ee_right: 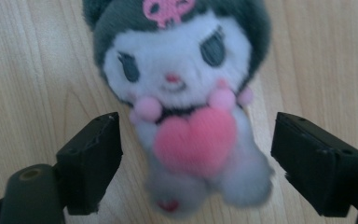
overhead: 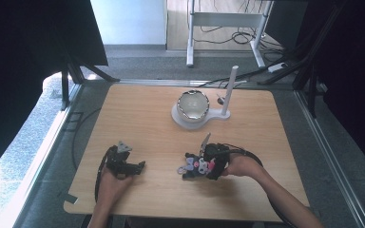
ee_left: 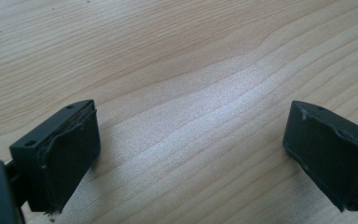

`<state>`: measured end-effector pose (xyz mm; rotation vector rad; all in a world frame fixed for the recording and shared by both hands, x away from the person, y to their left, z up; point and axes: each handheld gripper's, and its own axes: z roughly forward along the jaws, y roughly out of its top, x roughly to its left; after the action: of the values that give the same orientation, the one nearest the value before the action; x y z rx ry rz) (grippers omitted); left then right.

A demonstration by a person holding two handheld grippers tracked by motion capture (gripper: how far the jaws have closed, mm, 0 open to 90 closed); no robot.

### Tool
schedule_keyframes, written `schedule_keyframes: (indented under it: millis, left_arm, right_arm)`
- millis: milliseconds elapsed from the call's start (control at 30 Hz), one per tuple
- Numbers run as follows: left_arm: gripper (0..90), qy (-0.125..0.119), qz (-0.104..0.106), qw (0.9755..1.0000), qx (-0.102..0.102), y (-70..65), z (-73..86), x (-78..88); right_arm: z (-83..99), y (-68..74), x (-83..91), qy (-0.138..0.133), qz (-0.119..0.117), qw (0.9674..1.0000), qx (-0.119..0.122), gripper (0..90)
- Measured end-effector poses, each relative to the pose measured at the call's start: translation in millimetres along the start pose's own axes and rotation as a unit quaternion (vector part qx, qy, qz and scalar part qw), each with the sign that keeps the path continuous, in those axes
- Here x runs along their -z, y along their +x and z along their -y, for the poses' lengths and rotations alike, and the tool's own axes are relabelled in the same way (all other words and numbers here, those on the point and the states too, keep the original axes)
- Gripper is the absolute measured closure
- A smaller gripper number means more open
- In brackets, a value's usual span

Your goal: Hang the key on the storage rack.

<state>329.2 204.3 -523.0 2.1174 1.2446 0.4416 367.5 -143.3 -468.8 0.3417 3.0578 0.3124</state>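
with my right gripper (ee_right: 196, 158) spread wide either side of the plush toy (ee_right: 186, 102), which lies on its back on the wooden table (overhead: 142, 118) near my edge, i'd judge the grasp is next: settle lower, centre on the soft body below the pink heart (ee_right: 196, 140), then close gently. my left gripper (ee_left: 191, 154) rests spread apart over bare wood, holding nothing.

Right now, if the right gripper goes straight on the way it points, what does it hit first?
The plush toy: its body lies on the table between the right gripper's open jaws, directly ahead. Jaws aren't touching it; exact depth is unclear.
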Motion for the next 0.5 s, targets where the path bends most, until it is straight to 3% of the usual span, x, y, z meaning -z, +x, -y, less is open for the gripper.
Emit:
schedule_keyframes:
  millis: [267, 300, 500]
  left_arm:
    - [3.7, 0.0, 0.0, 1.0, 0.0, 0.0, 0.0, 0.0]
    - [3.7, 0.0, 0.0, 1.0, 0.0, 0.0, 0.0, 0.0]
    - [3.7, 0.0, 0.0, 1.0, 0.0, 0.0, 0.0, 0.0]
  right_arm:
    - [-14.4, 1.8, -6.8, 0.029, -0.003, 0.9993, 0.023, 30.2]
    - [-15.3, 1.4, -8.8, 0.03, -0.007, 0.999, 0.032, 36.4]
    - [-15.6, 1.1, -8.0, 0.025, -0.012, 0.9991, 0.032, 41.6]
